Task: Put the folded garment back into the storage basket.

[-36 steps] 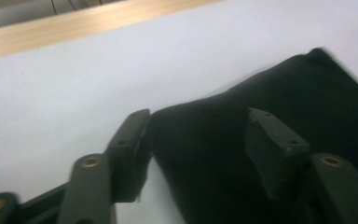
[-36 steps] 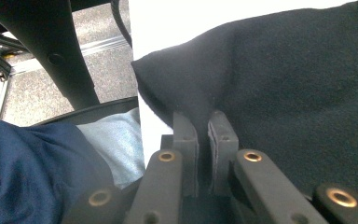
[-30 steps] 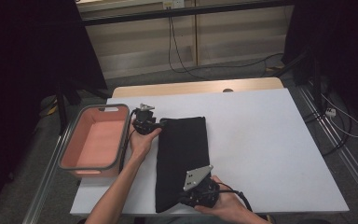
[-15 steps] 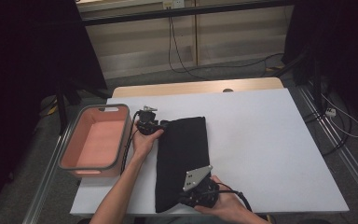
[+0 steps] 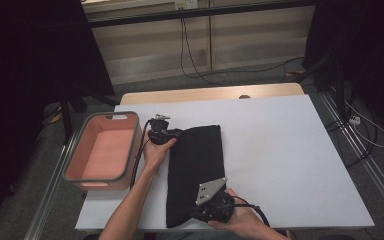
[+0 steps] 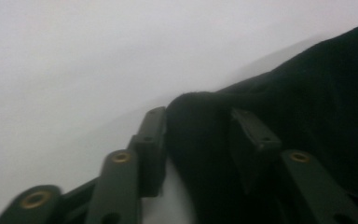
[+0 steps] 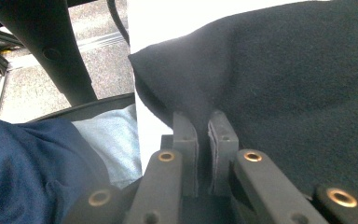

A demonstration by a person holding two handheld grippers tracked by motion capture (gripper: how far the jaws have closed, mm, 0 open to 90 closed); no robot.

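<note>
A black cloth (image 5: 195, 160) lies folded in a long strip on the white table (image 5: 280, 150). My left gripper (image 5: 162, 134) is at the cloth's far left corner. In the left gripper view the gripper (image 6: 198, 116) stands open, with a raised hump of the cloth (image 6: 307, 93) between its jaws. My right gripper (image 5: 207, 207) sits at the cloth's near edge, close to the table's front. In the right gripper view the gripper (image 7: 200, 119) is shut on a pinch of the cloth (image 7: 284, 70) near its corner.
An empty pink bin (image 5: 105, 150) with a grey rim stands at the table's left side, just beside the left hand. The right half of the table is bare white. The person's blue clothing (image 7: 28, 163) and the floor lie past the table's front edge.
The left gripper has edged slightly nearer and rightward onto the cloth's far corner. The right gripper and the cloth look unchanged.
</note>
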